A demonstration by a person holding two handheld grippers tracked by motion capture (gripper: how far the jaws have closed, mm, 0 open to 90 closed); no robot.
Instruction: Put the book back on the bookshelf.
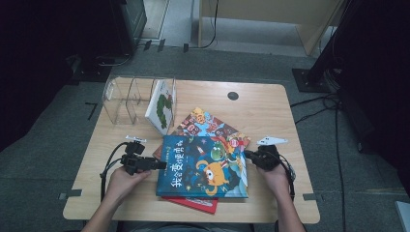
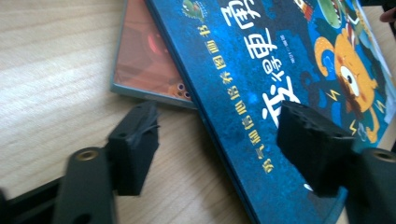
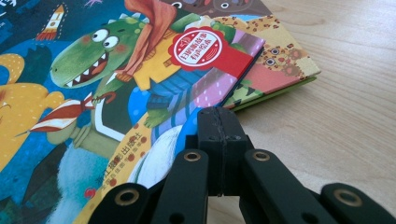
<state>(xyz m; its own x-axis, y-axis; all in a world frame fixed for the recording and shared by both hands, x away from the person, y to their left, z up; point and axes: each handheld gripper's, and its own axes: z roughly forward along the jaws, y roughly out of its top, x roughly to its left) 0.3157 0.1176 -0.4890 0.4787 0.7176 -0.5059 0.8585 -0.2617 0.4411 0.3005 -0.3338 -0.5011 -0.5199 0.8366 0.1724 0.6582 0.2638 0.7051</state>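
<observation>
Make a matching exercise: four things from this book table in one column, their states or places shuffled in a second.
1. blue picture book
2. white book with a green caterpillar
3. left gripper
4. right gripper

a. stands in the clear plastic rack
b. jaws shut
c. tops the stack
d. jaws apart astride the book's edge

Pairs: 1-c, 2-a, 3-d, 4-b

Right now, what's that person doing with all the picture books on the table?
A person holds a gripper in each hand at a light wooden table. The left gripper is open, its jaws either side of the spine edge of the big blue picture book that lies on top of the pile. The right gripper is shut, resting at that book's other edge. A clear plastic book rack stands behind with one white book in it.
</observation>
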